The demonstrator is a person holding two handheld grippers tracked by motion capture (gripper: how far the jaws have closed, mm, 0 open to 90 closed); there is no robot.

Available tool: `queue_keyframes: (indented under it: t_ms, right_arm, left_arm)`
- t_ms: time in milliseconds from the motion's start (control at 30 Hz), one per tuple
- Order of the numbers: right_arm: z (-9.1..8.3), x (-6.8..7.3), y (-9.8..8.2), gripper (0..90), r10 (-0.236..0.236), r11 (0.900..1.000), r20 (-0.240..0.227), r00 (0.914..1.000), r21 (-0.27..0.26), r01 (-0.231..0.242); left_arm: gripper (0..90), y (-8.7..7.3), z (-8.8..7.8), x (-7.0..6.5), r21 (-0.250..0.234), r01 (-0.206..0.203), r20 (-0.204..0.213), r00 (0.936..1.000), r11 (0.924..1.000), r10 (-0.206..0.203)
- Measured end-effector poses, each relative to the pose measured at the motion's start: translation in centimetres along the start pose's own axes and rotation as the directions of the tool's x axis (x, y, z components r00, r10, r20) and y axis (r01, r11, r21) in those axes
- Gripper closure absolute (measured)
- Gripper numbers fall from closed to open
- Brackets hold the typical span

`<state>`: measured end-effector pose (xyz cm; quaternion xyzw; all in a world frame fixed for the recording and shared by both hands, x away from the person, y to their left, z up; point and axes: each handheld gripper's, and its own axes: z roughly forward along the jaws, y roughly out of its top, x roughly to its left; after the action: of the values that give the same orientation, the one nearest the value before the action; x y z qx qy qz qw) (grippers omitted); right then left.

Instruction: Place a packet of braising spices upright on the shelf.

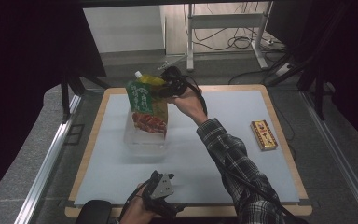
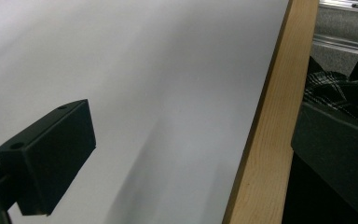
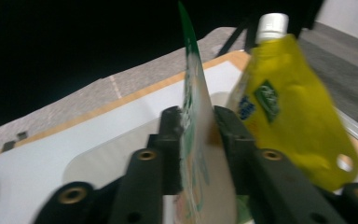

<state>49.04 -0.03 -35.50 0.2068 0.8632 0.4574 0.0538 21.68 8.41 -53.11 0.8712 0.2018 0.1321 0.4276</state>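
Left tool [image 1: 161, 189] rested at the table's [image 1: 242, 154] near edge; one jaw showed, so its state couldn't be told. Green pouch [image 1: 140, 103] stood upright in a clear bin [image 1: 144, 140] at table centre-left, a yellow spouted pouch [image 1: 150, 80] just behind it. Right tool [image 1: 164, 91] sat with jaws either side of the green pouch's top edge [image 3: 193, 121], slightly spread, not clearly pressing. Risk, as judged: the thin flat pouch could flop or tip sideways with so loose a hold. Pouch looked flat, glossy, with red food print low down.

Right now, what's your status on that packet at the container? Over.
Right hand-held gripper straddles the green packet, jaws close beside it over the clear container. Left hand-held gripper idle at near edge. Yellow spouted pouch crowds behind.
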Motion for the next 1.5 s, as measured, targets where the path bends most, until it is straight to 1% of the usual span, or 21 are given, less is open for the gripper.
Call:
queue_keyframes:
  t_ms: [67, 200, 333, 433, 500, 633, 767, 833, 900, 1033, 1200, 1333, 1400, 1500]
  right_arm:
    - [-0.3, -0.2, -0.1, 63.5, 0.012, 1.0, 0.007, 0.9999, -0.002, -0.012]
    - [-0.7, -0.2, -0.3, 52.9, -0.013, 1.0, 0.05, 0.9987, 0.008, 0.013]
    - [-1.2, -0.3, -0.6, 44.2, -0.027, 1.0, 0.072, 0.9971, 0.013, 0.026]
    - [-1.5, -0.5, -0.9, 40.5, -0.037, 0.999, 0.098, 0.9945, 0.023, 0.035]
    - [-1.6, -0.6, -1.3, 38.4, -0.051, 0.999, 0.124, 0.991, 0.026, 0.048]
    - [-1.9, -0.7, -1.8, 34.5, -0.05, 0.999, 0.138, 0.9892, 0.025, 0.047]
    - [-2.3, -0.8, -2.2, 30.1, -0.045, 0.999, 0.147, 0.9882, 0.015, 0.043]
    - [-2.5, -0.9, -2.4, 27.9, -0.038, 0.999, 0.142, 0.9891, 0.011, 0.037]
    - [-2.7, -1.0, -2.7, 25.4, -0.02, 1.0, 0.135, 0.9907, 0.001, 0.02]
    - [-3.2, -1.3, -3.2, 19.9, -0.015, 1.0, 0.12, 0.9927, -0.007, 0.016]
    - [-3.9, -1.3, -4.0, 9.2, -0.032, 0.999, 0.114, 0.993, -0.032, 0.036]
    - [-4.5, -1.2, -4.5, 3.6, -0.044, 0.998, 0.121, 0.9917, -0.04, 0.05]
    - [-4.8, -1.2, -4.8, 1.7, -0.051, 0.998, 0.119, 0.9915, -0.038, 0.056]
    - [-5.1, -1.1, -5.3, 0.6, -0.081, 0.996, 0.125, 0.9888, -0.029, 0.085]
  left_arm:
    - [0.0, 0.0, 0.0, 0.0, 0.002, -0.001, 0.0, 1.0, 1.0, 0.001]
    - [0.0, 0.0, 0.1, 0.0, 0.004, -0.002, 0.001, 1.0, 1.0, 0.002]
    - [0.0, 0.0, 0.1, -0.1, 0.005, -0.004, 0.002, 1.0, 1.0, 0.004]
    - [0.0, 0.0, 0.1, -0.1, 0.009, -0.007, 0.003, 1.0, 0.9999, 0.007]
    - [0.0, 0.0, 0.1, -0.1, 0.01, -0.007, 0.004, 1.0, 0.9999, 0.007]
    - [0.0, 0.0, 0.2, -0.1, 0.012, -0.006, 0.004, 1.0, 0.9999, 0.006]
    - [0.0, 0.0, 0.2, 0.0, 0.012, -0.005, 0.003, 1.0, 0.9999, 0.005]
    - [0.0, 0.0, 0.2, -0.1, 0.013, -0.006, 0.004, 1.0, 0.9999, 0.006]
    - [0.0, 0.0, 0.2, -0.1, 0.011, -0.003, 0.005, 1.0, 0.9999, 0.003]
    - [0.0, 0.0, 0.2, -0.1, 0.014, -0.006, 0.005, 1.0, 0.9999, 0.006]
    - [0.0, 0.0, 0.2, 0.0, 0.013, -0.006, 0.003, 1.0, 0.9999, 0.006]
    - [0.0, 0.0, 0.2, -0.1, 0.013, -0.006, -0.001, 1.0, 0.9999, 0.006]
    - [0.0, 0.0, 0.2, -0.1, 0.012, -0.005, -0.002, 1.0, 0.9999, 0.005]
    - [0.0, 0.0, 0.2, -0.1, 0.001, -0.005, -0.005, 1.0, 1.0, 0.005]
